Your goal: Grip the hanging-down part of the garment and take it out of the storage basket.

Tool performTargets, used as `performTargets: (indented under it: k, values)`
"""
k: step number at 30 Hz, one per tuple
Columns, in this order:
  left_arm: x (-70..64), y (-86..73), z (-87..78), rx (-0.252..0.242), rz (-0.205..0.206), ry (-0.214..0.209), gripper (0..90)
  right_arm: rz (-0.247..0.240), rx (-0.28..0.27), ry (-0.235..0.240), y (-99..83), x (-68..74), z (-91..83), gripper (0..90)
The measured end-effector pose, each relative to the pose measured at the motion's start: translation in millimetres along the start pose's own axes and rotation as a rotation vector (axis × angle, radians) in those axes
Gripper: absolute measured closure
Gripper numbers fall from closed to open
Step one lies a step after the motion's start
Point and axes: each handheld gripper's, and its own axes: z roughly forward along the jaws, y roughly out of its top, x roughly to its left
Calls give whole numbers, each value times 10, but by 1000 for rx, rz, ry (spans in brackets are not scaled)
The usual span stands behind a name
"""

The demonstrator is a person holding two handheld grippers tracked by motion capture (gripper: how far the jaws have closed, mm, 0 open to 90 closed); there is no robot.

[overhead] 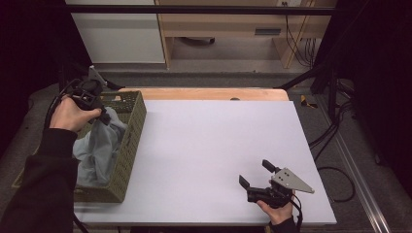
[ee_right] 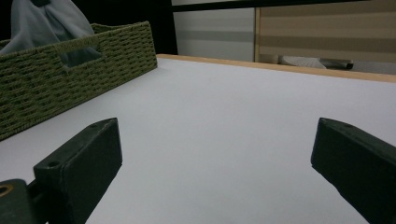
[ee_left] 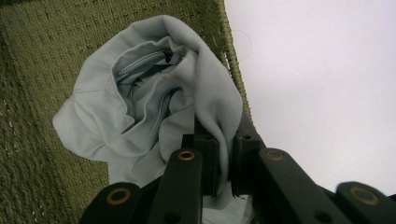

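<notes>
- Two tools are in use: the left tool [overhead: 99, 115] is clamped on a fold of grey cloth [ee_left: 154, 100], lifted partly out of the green basket [overhead: 131, 141] at the counter's [overhead: 214, 145] left edge.
- Right tool [overhead: 256, 174], jaws wide apart, sits near the counter's front right corner, holding nothing.

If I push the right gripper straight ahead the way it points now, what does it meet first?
Probably nothing on the table: the right gripper faces bare white tabletop. The green basket sits off to its left, though depth is uncertain.
</notes>
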Motion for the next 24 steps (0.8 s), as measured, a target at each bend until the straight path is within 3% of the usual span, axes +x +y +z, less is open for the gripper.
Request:
performTargets:
  k: [11,21,24]
  values:
    - [-14,-13,-140,-10,3,13,834,-2,3,5,4,4,2,20]
    - [-13,-61,-426,-57,5,21,837,1,4,5,5,17,13,20]
    - [-29,-76,-583,-81,8,27,837,-1,0,12,9,13,15,20]
